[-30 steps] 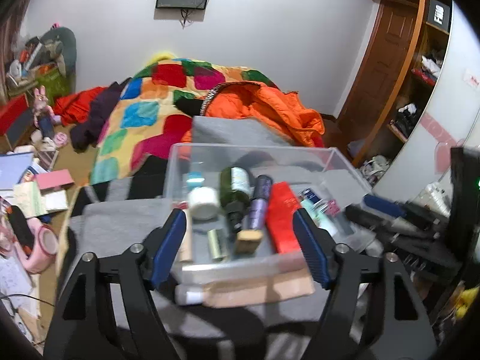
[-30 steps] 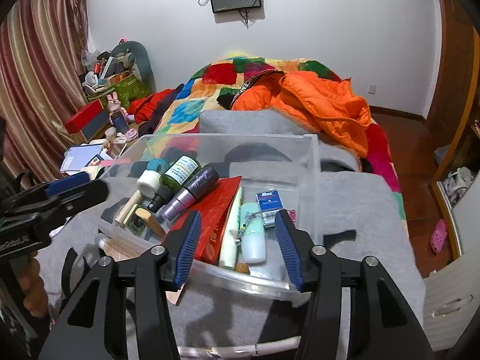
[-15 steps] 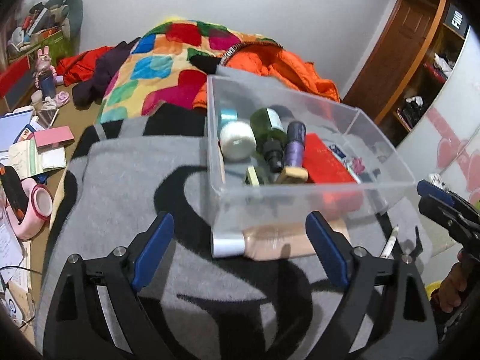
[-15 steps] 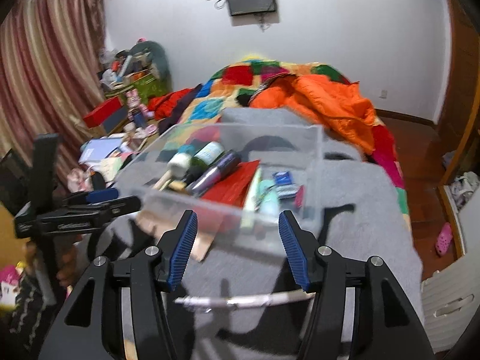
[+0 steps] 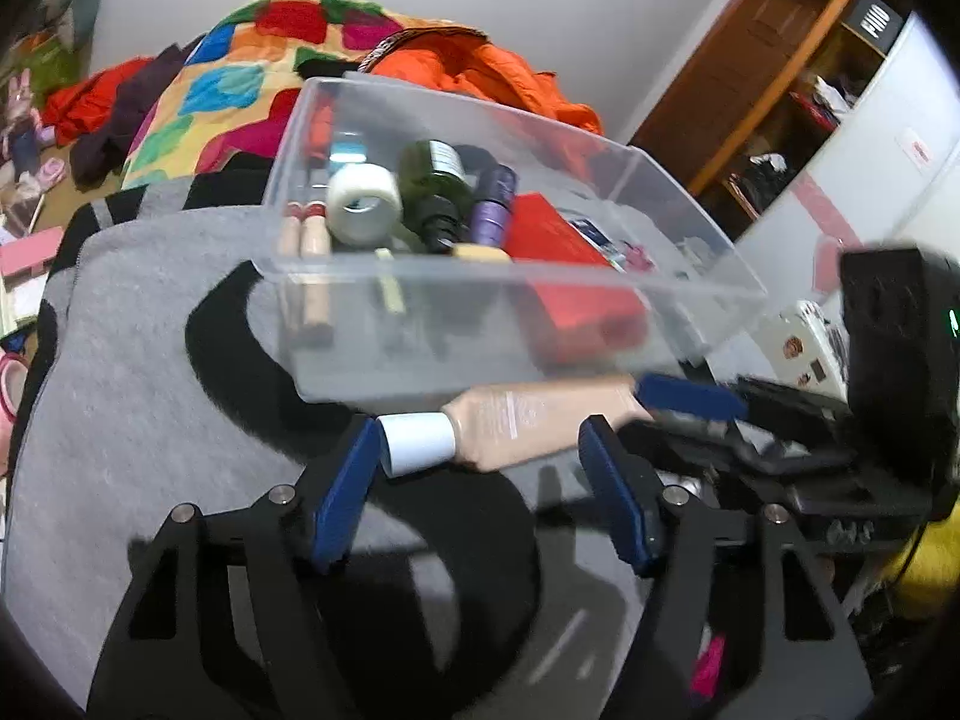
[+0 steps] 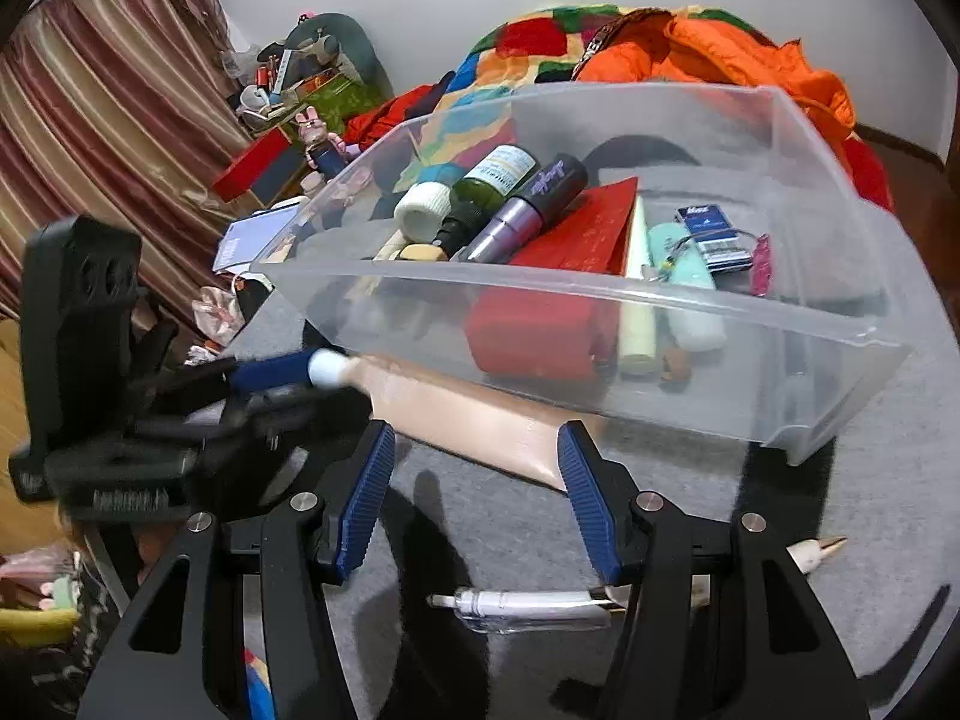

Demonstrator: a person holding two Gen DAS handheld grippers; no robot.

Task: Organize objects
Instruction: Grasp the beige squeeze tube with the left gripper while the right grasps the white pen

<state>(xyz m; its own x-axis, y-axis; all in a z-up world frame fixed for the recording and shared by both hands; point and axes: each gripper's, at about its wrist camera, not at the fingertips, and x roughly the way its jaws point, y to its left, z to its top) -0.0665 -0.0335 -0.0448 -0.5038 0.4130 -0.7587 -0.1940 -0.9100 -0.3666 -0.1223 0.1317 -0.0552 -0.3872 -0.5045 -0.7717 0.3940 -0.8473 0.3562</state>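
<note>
A clear plastic bin [image 5: 420,336] [image 6: 690,384] sits on the grey blanket [image 5: 132,372] with bottles, a white tape roll [image 5: 363,204], a red box [image 6: 576,234] and tubes inside. A beige tube with a white cap [image 5: 510,420] [image 6: 468,414] lies on the blanket against the bin's front wall. My left gripper [image 5: 480,480] is open, its fingers on either side of the tube near the cap. My right gripper [image 6: 474,486] is open around the tube's flat end. A white pen [image 6: 528,606] lies under my right gripper.
A patchwork quilt [image 5: 240,78] and an orange jacket [image 6: 738,54] lie on the bed behind the bin. Clutter fills the floor at left [image 6: 288,90]. A wooden door and shelves [image 5: 780,72] stand at right.
Both grippers have moved down and in toward the beige tube from opposite sides. The tube now lies between the fingers of each.
</note>
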